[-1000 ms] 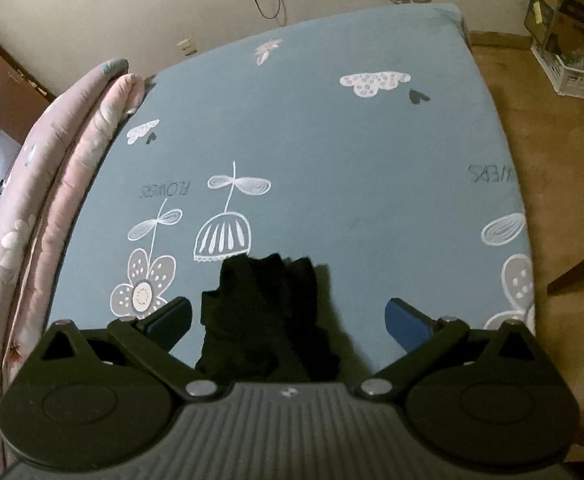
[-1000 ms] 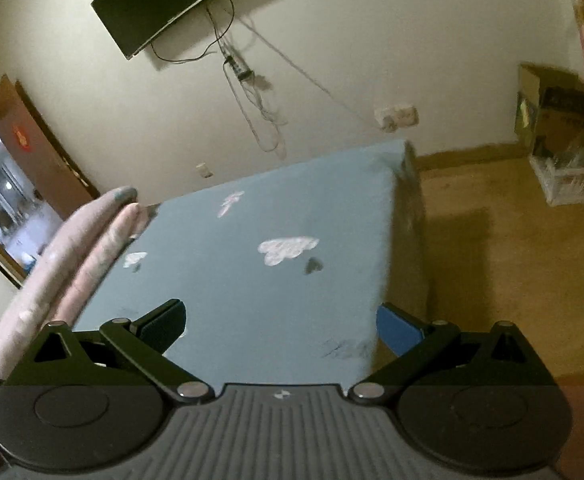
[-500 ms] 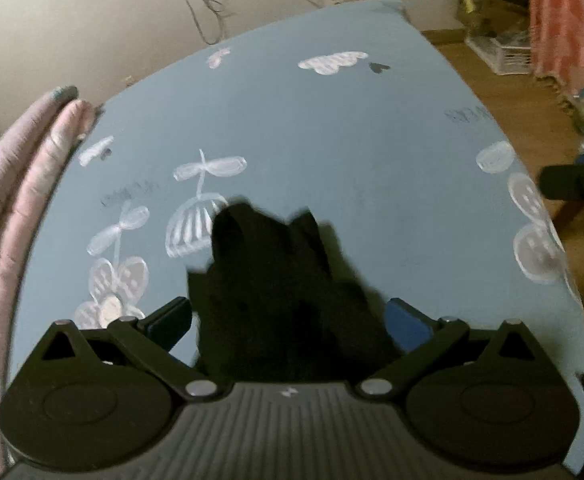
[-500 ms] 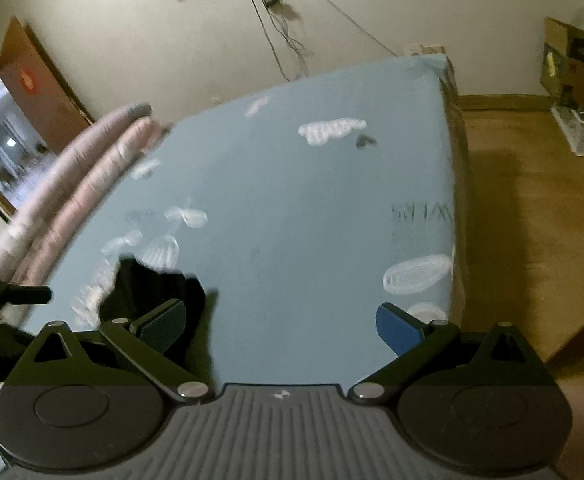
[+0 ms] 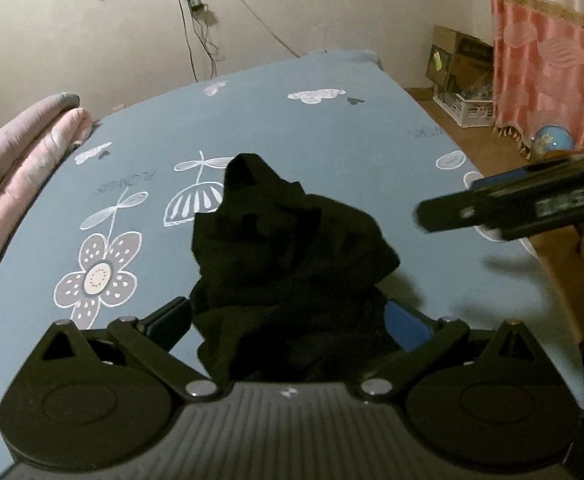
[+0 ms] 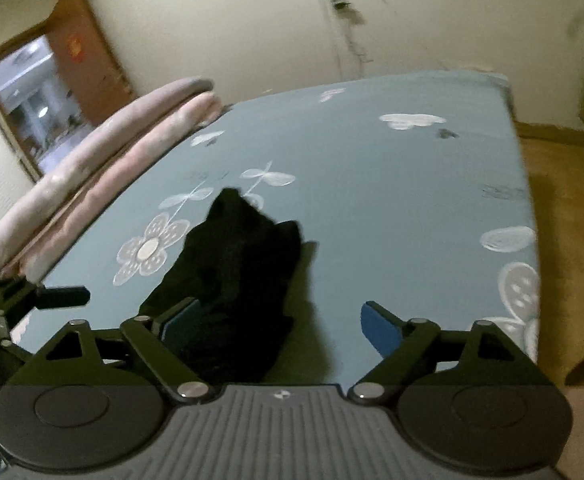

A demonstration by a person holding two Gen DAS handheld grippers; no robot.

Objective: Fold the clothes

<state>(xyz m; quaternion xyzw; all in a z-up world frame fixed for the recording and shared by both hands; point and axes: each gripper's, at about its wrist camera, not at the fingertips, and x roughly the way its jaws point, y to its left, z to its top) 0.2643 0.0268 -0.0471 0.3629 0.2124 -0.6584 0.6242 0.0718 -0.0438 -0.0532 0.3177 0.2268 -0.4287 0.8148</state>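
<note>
A blue flower-print bed sheet (image 5: pixel 332 152) fills the dim room, a rolled pink quilt (image 5: pixel 20 152) along its left edge. We see a crumpled black garment (image 5: pixel 292 248) heaped near the sheet's near edge. Our left gripper (image 5: pixel 288 320) hangs over it — jaws wide, cloth between them, gripping nothing. Our right gripper (image 6: pixel 280 320) is closing, its left pad by the garment's edge — nothing held.

Both grippers nearer the black garment (image 5: pixel 292 264), right gripper (image 6: pixel 280 320) jaws closing around nothing
</note>
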